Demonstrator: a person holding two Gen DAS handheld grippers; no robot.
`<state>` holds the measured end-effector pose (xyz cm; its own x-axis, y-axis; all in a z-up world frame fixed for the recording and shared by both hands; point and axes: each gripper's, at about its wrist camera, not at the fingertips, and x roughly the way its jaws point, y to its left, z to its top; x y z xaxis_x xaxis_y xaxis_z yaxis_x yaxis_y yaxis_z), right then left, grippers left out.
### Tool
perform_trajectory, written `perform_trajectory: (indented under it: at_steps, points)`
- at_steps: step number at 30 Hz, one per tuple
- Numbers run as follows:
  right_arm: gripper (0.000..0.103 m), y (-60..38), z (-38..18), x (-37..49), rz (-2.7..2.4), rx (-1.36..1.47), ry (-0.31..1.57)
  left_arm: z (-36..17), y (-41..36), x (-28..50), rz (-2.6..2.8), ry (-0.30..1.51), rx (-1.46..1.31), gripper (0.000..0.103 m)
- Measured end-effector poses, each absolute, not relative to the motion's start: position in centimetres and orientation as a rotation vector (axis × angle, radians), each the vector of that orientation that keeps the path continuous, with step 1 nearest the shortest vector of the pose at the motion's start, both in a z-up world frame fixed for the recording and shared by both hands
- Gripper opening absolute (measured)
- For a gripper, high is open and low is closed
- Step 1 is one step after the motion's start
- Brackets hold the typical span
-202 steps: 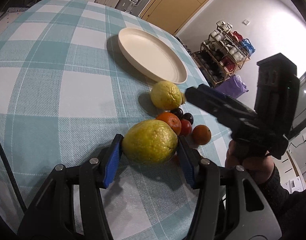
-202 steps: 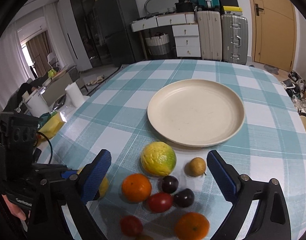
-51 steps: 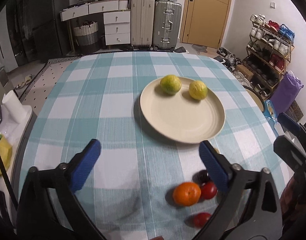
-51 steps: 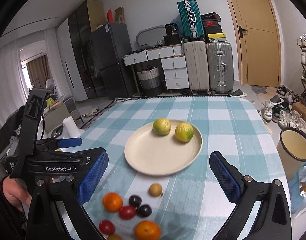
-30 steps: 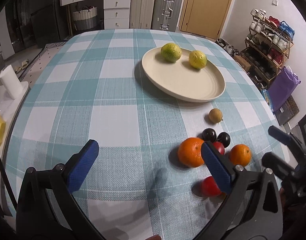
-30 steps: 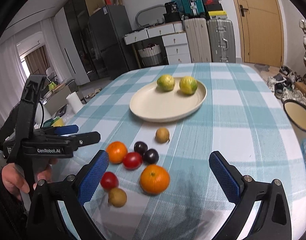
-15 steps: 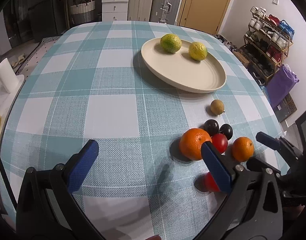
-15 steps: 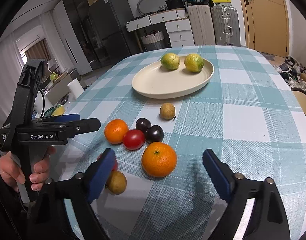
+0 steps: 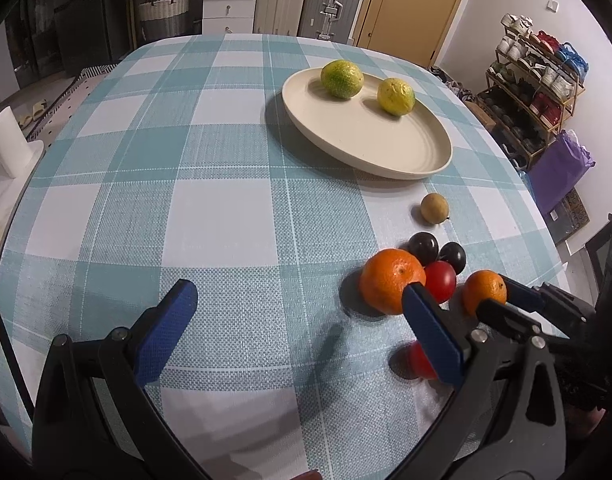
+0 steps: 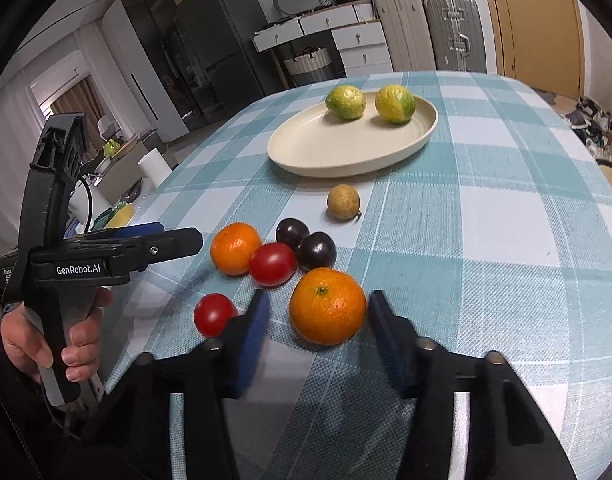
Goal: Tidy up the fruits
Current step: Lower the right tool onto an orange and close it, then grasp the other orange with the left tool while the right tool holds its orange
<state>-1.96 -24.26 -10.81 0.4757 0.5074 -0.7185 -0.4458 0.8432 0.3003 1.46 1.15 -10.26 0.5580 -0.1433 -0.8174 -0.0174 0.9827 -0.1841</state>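
A cream plate holds two yellow-green citrus fruits. Loose fruit lies on the checked cloth: two oranges, two red tomatoes, two dark plums and a small brown fruit. My right gripper has its jaws around the near orange, with small gaps on both sides, blurred by motion. My left gripper is wide open and empty, just left of the other orange.
The table's right edge is close to the fruit cluster. A paper roll stands off the left side. Suitcases, drawers and a shoe rack lie beyond the table.
My right gripper has moved down and forward and narrowed its jaws around the near orange. My left gripper has come slightly lower and closer to the fruit, still open.
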Motion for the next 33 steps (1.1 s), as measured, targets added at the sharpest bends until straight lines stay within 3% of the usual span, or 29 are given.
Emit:
perform_trajectory:
  at_steps: [1, 4, 33]
  points:
    - [0.041, -24.3, -10.9, -1.9, 0.581, 0.079, 0.907, -10.3, 1.2, 1.5, -0.074, 0.977, -0.179, 0.102]
    - [0.040, -24.6, -11.0, -1.8, 0.592, 0.109, 0.914, -10.2, 1.2, 1.4, -0.077, 0.976, -0.183, 0.102]
    - [0.039, -26.8, -10.0, -1.6, 0.583, 0.175, 0.842, -11.1, -1.1, 2.9, -0.211, 1.007, -0.210, 0.102]
